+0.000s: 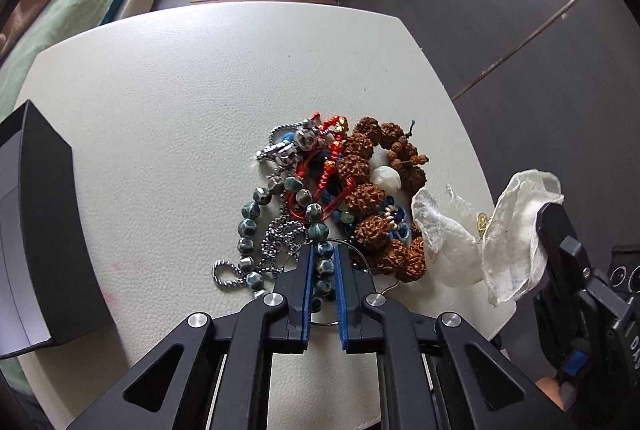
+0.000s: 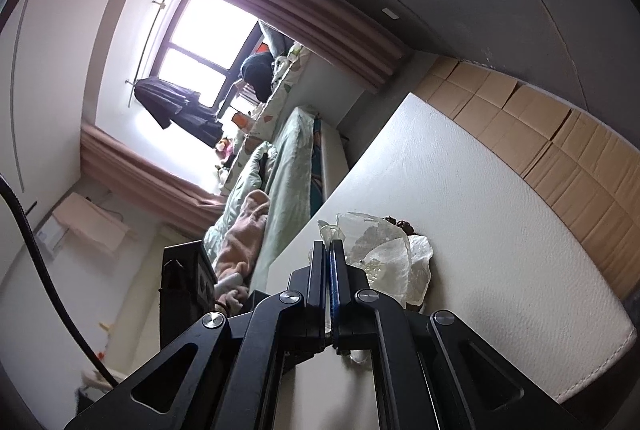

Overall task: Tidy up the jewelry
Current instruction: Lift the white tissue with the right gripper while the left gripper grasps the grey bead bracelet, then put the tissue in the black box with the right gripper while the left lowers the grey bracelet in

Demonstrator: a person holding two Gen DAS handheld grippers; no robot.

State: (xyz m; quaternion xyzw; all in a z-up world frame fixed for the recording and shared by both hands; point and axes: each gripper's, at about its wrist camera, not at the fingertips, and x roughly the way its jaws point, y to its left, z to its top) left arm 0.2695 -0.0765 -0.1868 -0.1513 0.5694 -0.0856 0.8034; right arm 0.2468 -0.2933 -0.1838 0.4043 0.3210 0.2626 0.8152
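Black box (image 1: 44,222) sits open at the table's (image 1: 160,90) left edge, likely the destination, with the tangled jewelry pile (image 1: 332,190) mid-table beside it. Left gripper (image 1: 323,258) has its fingers narrowly parted around the blue-grey bead strand (image 1: 250,226), touching it, probably to pull it free. Right gripper (image 2: 329,250) is clamped tight on the sheer organza pouch (image 1: 508,230), holding it aside at the right
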